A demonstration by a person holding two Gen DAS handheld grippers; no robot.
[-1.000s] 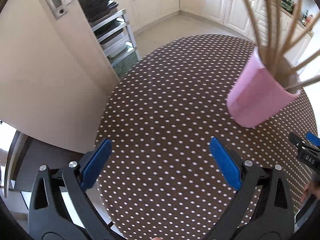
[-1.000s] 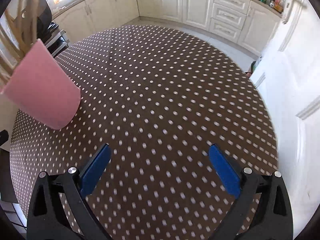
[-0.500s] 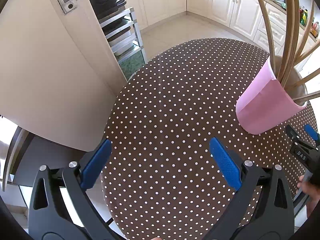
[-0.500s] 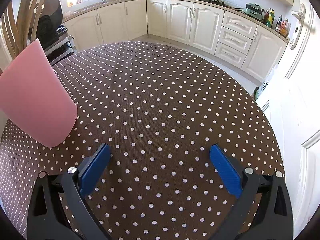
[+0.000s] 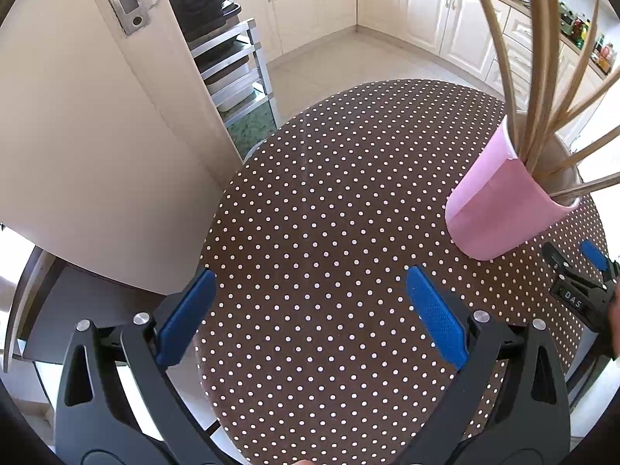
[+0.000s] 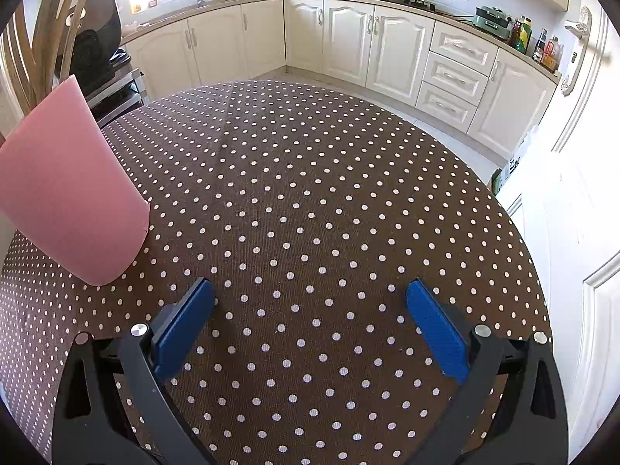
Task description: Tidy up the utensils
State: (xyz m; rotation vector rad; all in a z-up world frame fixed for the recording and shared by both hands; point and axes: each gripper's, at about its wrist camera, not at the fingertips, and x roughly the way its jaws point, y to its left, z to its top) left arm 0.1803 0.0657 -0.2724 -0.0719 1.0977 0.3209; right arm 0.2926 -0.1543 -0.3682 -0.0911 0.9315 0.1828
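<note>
Both of your tools are empty, the blue pads spread wide apart over the dotted table (image 6: 348,193): the left gripper (image 5: 310,317) hangs over the table's left edge, the right gripper (image 6: 310,329) over the near middle of the cloth. The thing that matters is the pink cup (image 5: 500,209), which stands on the table between the two tools, with the wooden utensils (image 5: 538,89) already sitting in it. From your left tool the cup lies ahead and to the right; from your right tool it lies ahead and to the left (image 6: 73,197), just beyond the left pad. Judging by how large it looms in that view, your right hand looks the nearer, though the fisheye makes this uncertain. The handles (image 6: 50,31) rise out of the cup's mouth and fan outward, so their long axes run upward and splay rather than lying flat. No loose utensil shows anywhere on the cloth, so the sorting looks close to done. If you go for the cup, swing inward toward it, and keep clear of the fanned handles.
</note>
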